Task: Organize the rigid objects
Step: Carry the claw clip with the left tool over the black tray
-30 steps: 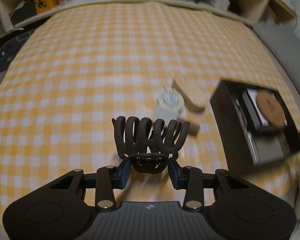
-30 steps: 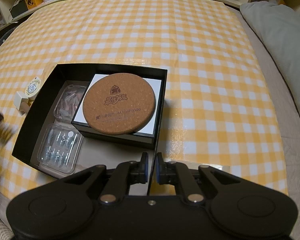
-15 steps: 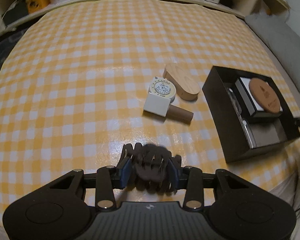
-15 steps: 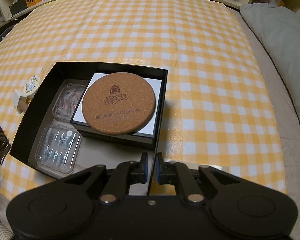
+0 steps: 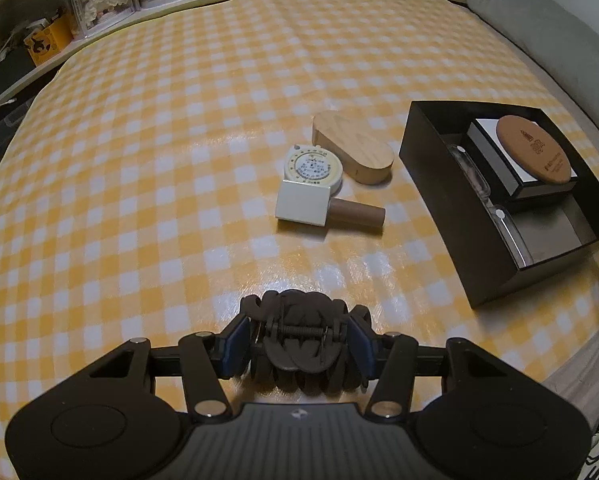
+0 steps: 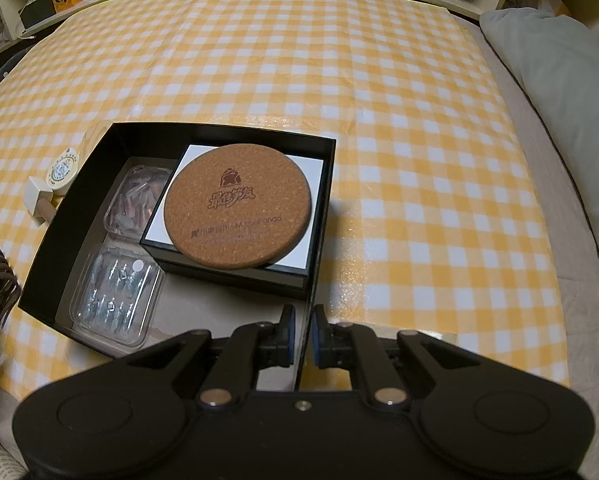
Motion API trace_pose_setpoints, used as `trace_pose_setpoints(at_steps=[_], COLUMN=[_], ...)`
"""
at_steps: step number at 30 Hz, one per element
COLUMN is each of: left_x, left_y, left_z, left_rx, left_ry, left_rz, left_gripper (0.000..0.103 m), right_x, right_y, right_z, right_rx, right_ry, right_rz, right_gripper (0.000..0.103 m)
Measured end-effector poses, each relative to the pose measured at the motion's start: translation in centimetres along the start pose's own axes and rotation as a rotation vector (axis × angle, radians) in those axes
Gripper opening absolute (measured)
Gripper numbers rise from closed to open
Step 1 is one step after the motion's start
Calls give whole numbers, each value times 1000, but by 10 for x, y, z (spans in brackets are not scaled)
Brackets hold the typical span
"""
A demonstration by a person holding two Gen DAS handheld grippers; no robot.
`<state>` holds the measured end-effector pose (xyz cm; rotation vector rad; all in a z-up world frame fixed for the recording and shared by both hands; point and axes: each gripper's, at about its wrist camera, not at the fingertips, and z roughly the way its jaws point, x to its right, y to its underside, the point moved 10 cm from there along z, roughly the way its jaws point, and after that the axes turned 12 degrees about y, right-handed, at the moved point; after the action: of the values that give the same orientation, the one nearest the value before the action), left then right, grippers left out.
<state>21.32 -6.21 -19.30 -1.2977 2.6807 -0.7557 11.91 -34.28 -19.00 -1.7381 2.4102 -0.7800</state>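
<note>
Dark brown plastic: a claw hair clip [image 5: 299, 338] is sitting clamped between the blue pads of the left hand-held gripper [image 5: 297, 346], hinge spring facing the camera, above the yellow-and-white checked cloth [image 5: 159, 160]. In the right wrist view, the right hand-held gripper [image 6: 301, 338] is pinching the near wall of the open black box [image 6: 69, 196], bracing it. Inside the box, two clear blister packs [image 6: 117, 294] are lying along the left side, and a cork coaster [image 6: 239, 205] is resting on a smaller black-and-white box [image 6: 315, 248]. Bare floor is showing at the near right corner, probably the best place for the clip. For a clean placement, the left hand-held gripper should be carrying the clip over the box wall, lowering it there, and releasing only once it rests. Farther out, a cream dial timer [image 5: 313, 168], a white block with a brown cylinder [image 5: 327, 208] and a pale wooden case [image 5: 353, 148] are waiting on the cloth.
</note>
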Motion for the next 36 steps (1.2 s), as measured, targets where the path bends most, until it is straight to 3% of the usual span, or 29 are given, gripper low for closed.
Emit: trace_pose_setpoints(at_steps=[2,7,12,19,24,27,30,36], left_x=[1,4,13,45,90,115,129,150], left_y=[-2,-4,-19,-42,-62,-69,-77,-81], left_z=[-1,-7,-27,-49,-45,-28,-21,0], left_rx=[10,21,121,269,304,292,319,308], left_ry=[2,22,62,303,411,417,356,398], left_rz=[5,24,-4,-238,-280,-271,-211,-239], left_gripper=[43,43,43,43,43,43,42,42], right_x=[0,0,0,-1,3,9,14,20], right_y=[0,0,0,0,-1,-5,-8,-14], right_z=[0,0,0,0,-2,-7,-10,-10], right_rx=[0,0,0,-5,-13,-12,-5,-9], right_ry=[0,1,1,-1,-23,-49,-72,-86], right_rz=[0,0,0,4,36,78,125,178], right_gripper=[9,9,9,8,8,8,6,4])
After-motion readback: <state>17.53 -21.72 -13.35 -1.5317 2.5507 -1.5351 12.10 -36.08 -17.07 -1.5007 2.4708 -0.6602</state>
